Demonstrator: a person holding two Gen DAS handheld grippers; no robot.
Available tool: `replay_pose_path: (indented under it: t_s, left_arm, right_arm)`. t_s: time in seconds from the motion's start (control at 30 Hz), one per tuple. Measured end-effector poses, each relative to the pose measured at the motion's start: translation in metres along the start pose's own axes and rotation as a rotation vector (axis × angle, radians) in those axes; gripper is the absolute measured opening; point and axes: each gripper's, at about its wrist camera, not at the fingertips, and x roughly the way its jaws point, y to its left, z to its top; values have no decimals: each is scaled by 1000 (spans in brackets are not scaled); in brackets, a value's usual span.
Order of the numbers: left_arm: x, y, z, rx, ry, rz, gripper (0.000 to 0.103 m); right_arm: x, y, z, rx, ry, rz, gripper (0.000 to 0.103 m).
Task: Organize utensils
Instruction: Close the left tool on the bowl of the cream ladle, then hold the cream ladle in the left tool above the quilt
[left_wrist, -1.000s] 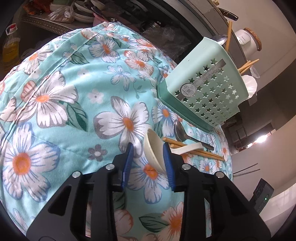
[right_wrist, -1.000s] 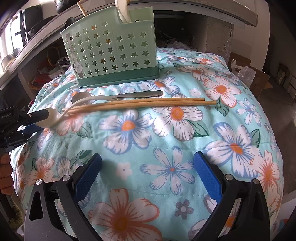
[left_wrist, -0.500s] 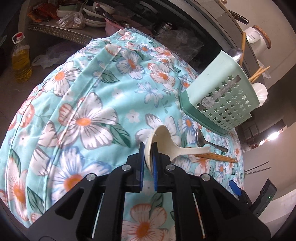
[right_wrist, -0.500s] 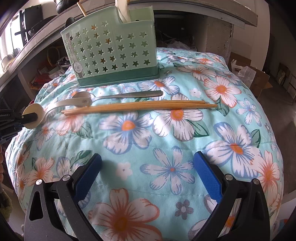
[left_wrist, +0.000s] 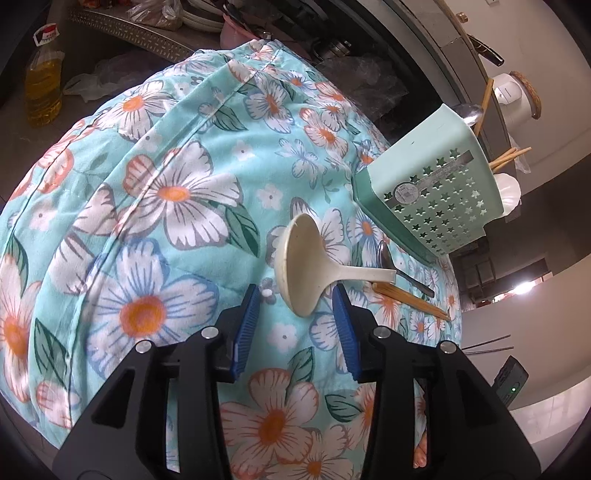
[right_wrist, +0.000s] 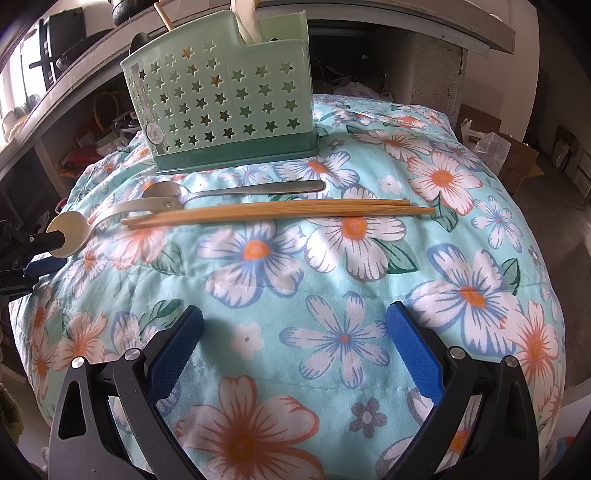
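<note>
As its jaws open around the cream spoon, the left gripper lets go; the holder waits at two o'clock, the right gripper gapes empty.

The label on the green basket is too small to be read; the utensils inside are mostly hidden.
</note>
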Motion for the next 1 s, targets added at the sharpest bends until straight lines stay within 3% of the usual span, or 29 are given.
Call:
replay_pose_path:
  t_s: [0.4, 0.67, 1.0]
  left_arm:
    - [6, -8, -2, -21, -81, 14, 36]
    - [10, -2, 3, -52, -115, 50, 16]
    - [14, -1, 6, -37, -130, 78, 9]
  right_arm:
    - [0, 0, 0, 1, -1, 1, 96]
    - [0, 0, 0, 2, -1, 2, 96]
    - [-1, 0, 0, 2, -2, 3, 96]
